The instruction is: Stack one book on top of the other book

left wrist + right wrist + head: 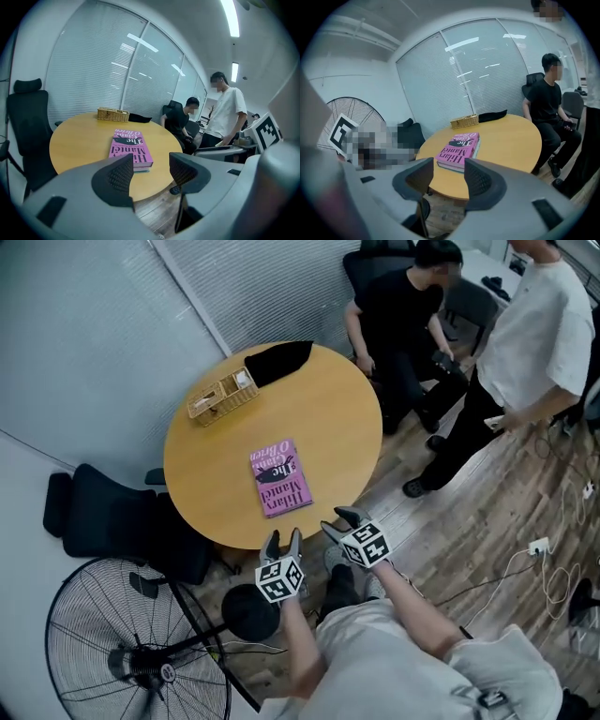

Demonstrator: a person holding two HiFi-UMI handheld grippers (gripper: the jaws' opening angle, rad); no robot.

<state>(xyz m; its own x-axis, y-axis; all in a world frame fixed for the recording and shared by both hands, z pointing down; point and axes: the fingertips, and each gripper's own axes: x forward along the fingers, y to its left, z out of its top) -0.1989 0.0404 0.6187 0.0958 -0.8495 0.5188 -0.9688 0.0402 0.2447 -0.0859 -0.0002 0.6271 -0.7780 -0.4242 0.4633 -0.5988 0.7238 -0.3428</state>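
Note:
A pink book (279,478) lies flat on the round wooden table (328,409), near its front edge. A second book's thin edge (143,170) shows under the pink book (130,147). In the right gripper view the pink book (459,149) lies just beyond the jaws. My left gripper (283,538) hangs off the table's near edge, open and empty, short of the books. My right gripper (339,519) is beside it to the right, also open and empty. Both sets of jaws (151,176) (447,177) point toward the books.
A wicker basket (222,396) and a black cloth (279,360) sit at the table's far side. A black chair (112,517) and a floor fan (131,652) stand left. A seated person (398,315) and a standing person (525,343) are at the right; cables lie on the floor.

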